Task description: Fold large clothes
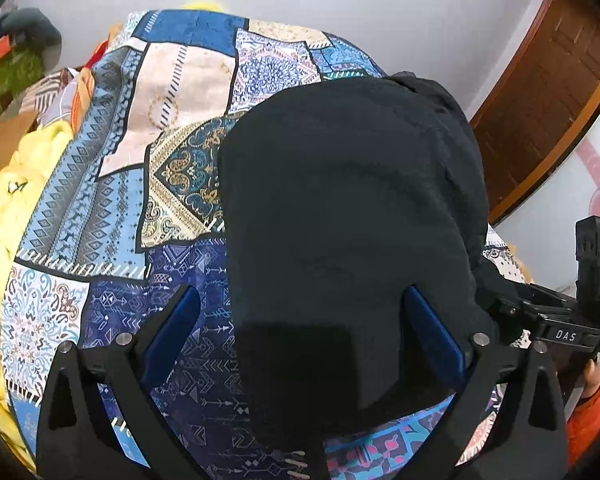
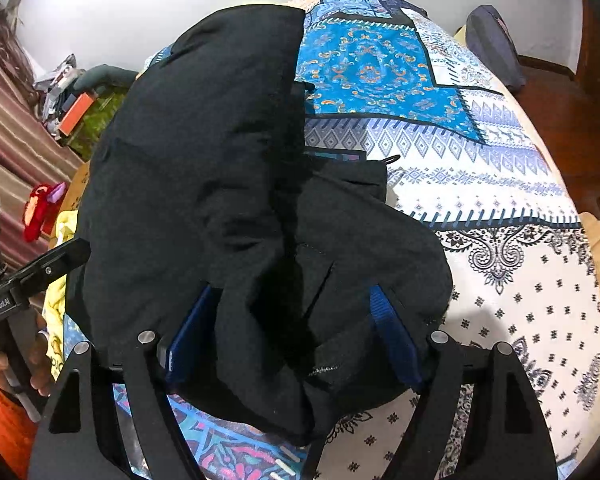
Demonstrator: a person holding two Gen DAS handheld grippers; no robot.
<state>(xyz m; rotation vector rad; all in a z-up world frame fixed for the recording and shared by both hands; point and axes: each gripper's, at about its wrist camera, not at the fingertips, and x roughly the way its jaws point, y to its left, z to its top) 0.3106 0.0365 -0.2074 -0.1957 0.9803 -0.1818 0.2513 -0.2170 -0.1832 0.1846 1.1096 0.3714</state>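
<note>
**Black garment on the patchwork bed, both tongs spread**

Patchwork cloth in blue, white and beige covers the bed (image 2: 500, 208), the largest thing in both views. Its right part, white with small dark motifs, lies bare up to the rounded edge, so open room is there. On the left side of the bed a yellow blanket (image 1: 8, 200) is bunched along the edge, with a cardboard box (image 1: 0, 152) behind it.

A black garment (image 2: 204, 184), thick and puffy, lies on the bedcover near the front edge. In the right wrist view it reaches from the front of the bed far toward the wall, and a smaller folded part with a zipper lies over its right side.

The left tongs (image 1: 300, 340) are spread, the right finger touching the garment's near edge, the left finger over bare bedcover. The right tongs (image 2: 296, 332) are also spread, with garment folds bulging between the blue pads (image 2: 396, 340); they are not pinching it.
</note>
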